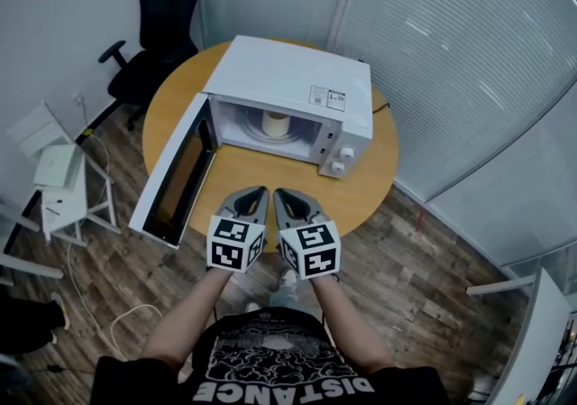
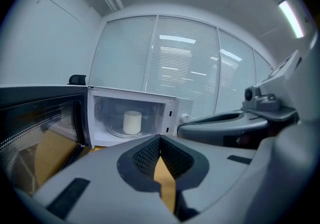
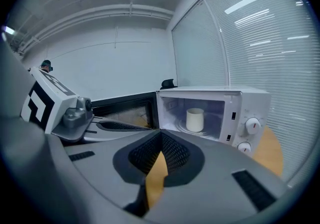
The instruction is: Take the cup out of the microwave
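Side by side over the table's [image 1: 361,187] near edge, my left gripper [image 1: 256,192] and right gripper [image 1: 282,195] hang with jaws together and empty, aimed at the cup [image 1: 275,124] standing inside the microwave [image 1: 297,78], whose door [image 1: 176,173] is open for reach.

The right gripper [image 3: 161,137] is seen with its jaws brought together at the tips. Nothing is held between them, and only a strip of wooden table [image 3: 274,154] shows through the gap below. Beyond the tips a white microwave [image 3: 252,99] is set on that table, its door [image 3: 125,111] swung open to the left. A pale cup [image 3: 195,119] is stood upright on the turntable inside. Two round dials [image 3: 252,125] are placed on the front panel. The left gripper [image 3: 142,127] is held just beside, at the left, with its marker cube [image 3: 42,99] in plain sight.
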The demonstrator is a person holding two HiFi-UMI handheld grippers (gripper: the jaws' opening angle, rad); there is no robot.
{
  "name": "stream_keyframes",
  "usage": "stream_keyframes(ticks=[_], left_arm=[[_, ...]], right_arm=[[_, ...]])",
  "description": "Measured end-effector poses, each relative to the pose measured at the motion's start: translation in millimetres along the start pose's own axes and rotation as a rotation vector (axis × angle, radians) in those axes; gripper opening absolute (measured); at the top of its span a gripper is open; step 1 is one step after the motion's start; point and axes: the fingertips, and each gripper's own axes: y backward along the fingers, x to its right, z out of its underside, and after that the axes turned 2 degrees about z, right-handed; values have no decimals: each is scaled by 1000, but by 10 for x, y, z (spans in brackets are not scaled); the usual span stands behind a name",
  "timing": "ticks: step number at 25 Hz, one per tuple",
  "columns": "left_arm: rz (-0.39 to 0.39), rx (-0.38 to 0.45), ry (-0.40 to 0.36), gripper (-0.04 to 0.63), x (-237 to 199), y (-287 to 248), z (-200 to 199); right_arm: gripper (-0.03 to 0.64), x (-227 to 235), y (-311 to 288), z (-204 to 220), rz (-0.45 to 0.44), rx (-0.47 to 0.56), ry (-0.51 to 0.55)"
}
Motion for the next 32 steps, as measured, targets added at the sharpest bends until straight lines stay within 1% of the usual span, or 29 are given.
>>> stream_keyframes(ticks=[9,19,26,32], left_arm=[[-13,4,18,11,-83,-582,-117],[-66,-3,20,11,-217,-1088,-164],[-98,27,34,11,-255,-1302,-241],[-124,50,30,12,-272,-1401,-268]], right_arm=[[15,496,-357,-37,-42,-19,-13],[15,908,-685,-138,-110,-15,-9],[15,1084,-815,-195,-166,-4,3],[15,1218,-830,-141,-176,-7,-2]])
